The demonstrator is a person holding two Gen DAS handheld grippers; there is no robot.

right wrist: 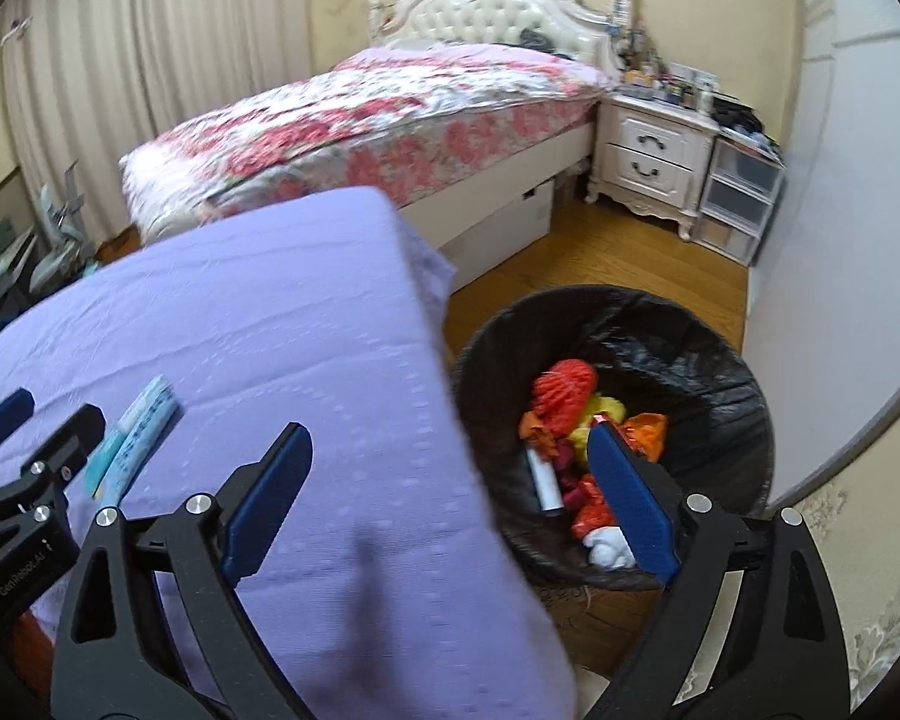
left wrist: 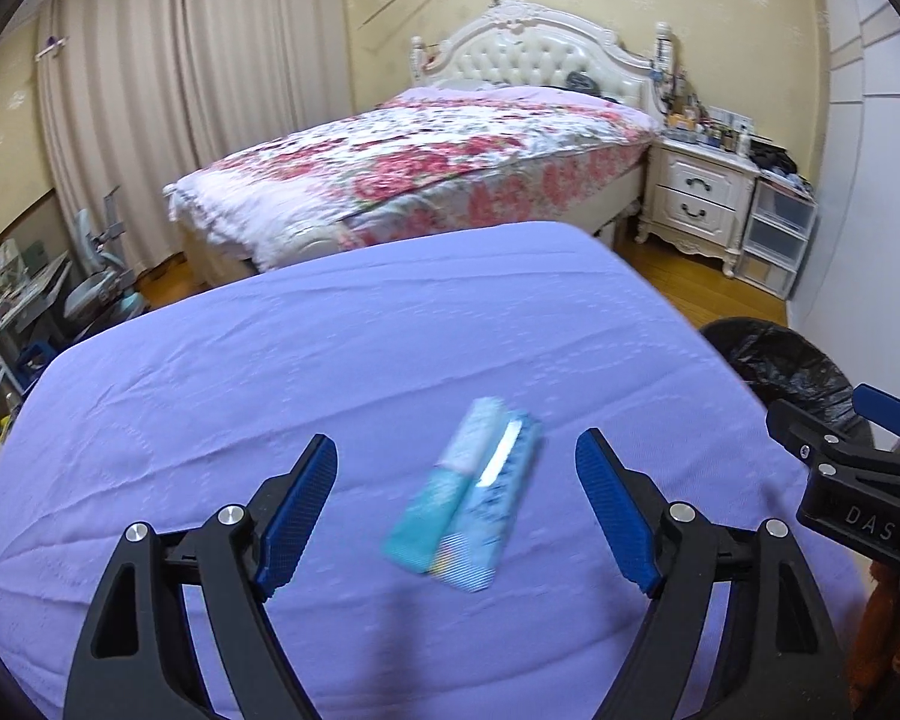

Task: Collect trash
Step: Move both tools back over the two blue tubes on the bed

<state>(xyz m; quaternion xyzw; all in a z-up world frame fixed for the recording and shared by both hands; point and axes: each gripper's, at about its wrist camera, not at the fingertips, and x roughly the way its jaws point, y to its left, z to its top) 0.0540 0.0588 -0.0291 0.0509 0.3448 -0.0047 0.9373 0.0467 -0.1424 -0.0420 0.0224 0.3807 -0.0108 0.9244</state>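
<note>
Left tool (left wrist: 456,504) wide, empty, over the packet (left wrist: 465,498) on the counter (left wrist: 210,390); right tool (right wrist: 450,504) wide, empty, near the bin (right wrist: 720,372).

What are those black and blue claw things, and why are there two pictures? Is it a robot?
It's no robot. A person holds a grabber tool in each hand, and each tool carries a small camera that looks along its two blue fingers. So one picture comes from the left gripper, the other from the right gripper. Both are open and hold nothing. They are over a table with a purple cloth. On it lies one thing: a light blue packet, just ahead of the left gripper. Beside the table stands a bin with a black bag, and colourful rubbish is already inside. The right gripper is over the table's edge and the bin. Behind is a bedroom with a flowery bed.
</note>
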